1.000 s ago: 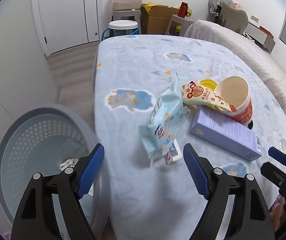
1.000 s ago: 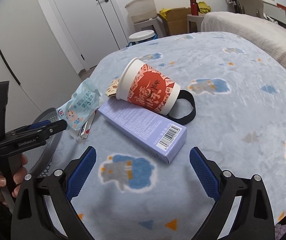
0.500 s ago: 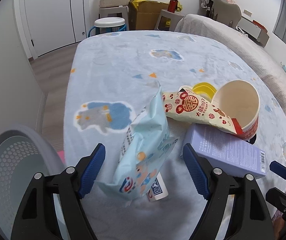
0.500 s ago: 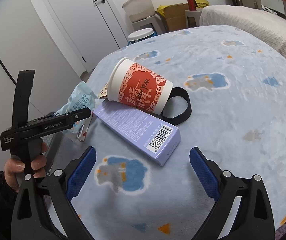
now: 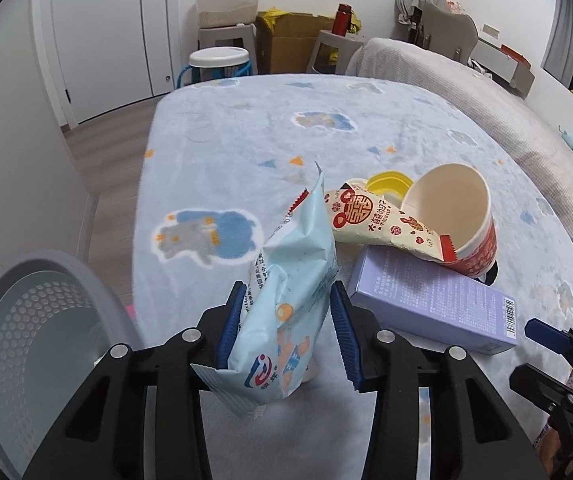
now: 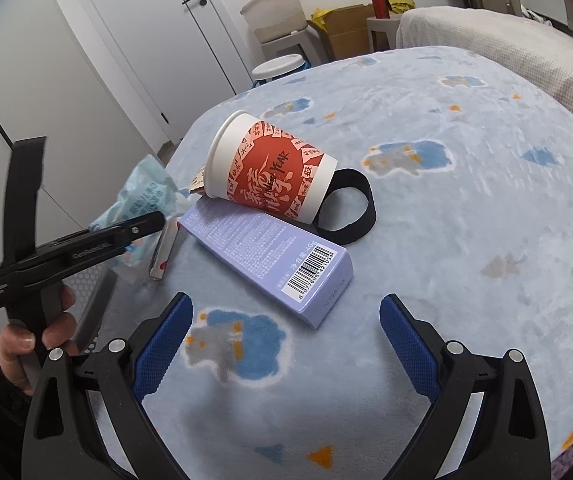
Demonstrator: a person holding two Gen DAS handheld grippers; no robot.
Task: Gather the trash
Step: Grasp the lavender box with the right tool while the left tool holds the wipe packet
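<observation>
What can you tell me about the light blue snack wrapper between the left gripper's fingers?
The light blue wrapper is a crinkled, glossy plastic pouch with cartoon print, blue text and a red-and-blue logo near its lower end. It stands roughly upright, torn serrated top pointing up, over the blue patterned blanket. The left gripper is closing on it, blue pads at both sides of its lower half. The purple box lies just beside it.

A red bottle (image 5: 342,19) stands on a grey stool (image 5: 328,46) beside a cardboard box (image 5: 286,42).
</observation>
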